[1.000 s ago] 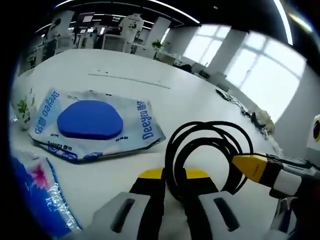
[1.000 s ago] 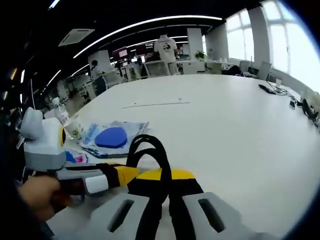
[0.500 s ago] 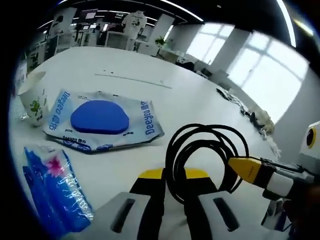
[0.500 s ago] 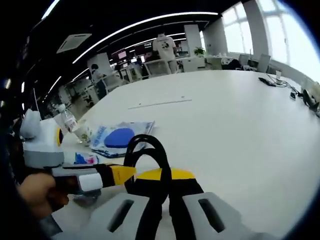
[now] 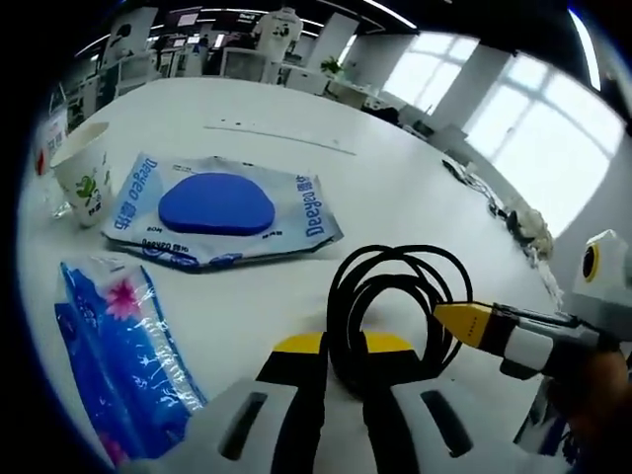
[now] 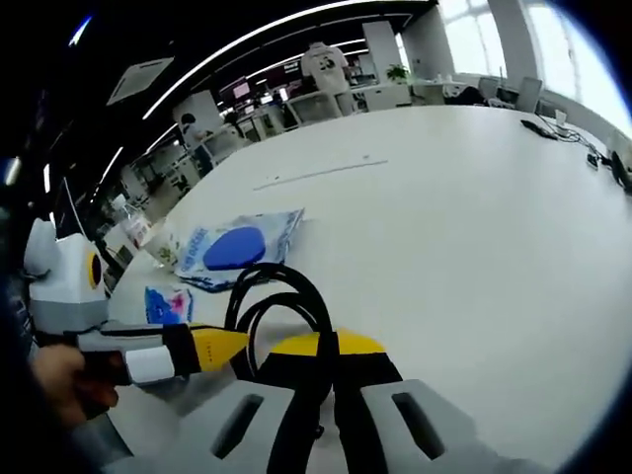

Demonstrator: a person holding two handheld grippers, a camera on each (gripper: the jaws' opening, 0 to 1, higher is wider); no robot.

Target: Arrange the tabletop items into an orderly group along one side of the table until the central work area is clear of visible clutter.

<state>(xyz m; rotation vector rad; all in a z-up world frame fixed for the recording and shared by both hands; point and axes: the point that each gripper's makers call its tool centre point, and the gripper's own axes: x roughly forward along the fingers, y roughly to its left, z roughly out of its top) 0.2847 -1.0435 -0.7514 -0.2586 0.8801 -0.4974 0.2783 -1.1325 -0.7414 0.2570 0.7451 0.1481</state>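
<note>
- The left gripper is rising from the bottom centre of the left gripper view, its yellow-tipped jaws pinching together on the coiled black cable, which is looping up at lower centre over the white table.
- The right gripper is rising from the bottom centre of the right gripper view, its jaws likewise clamping together on the same cable coil at lower centre-left.
- In the left gripper view the right gripper is reaching in from the right edge, yellow tip touching the coil; in the right gripper view the left gripper is coming in from the left, a hand gripping it.
- A wet-wipe pack with a blue oval lid is lying flat at upper left, reading "Deeyeo"; the smaller print is unreadable.
- A blue plastic packet with a pink flower is lying at lower left.
- A paper cup with a green motif is standing upright at the left edge.
</note>
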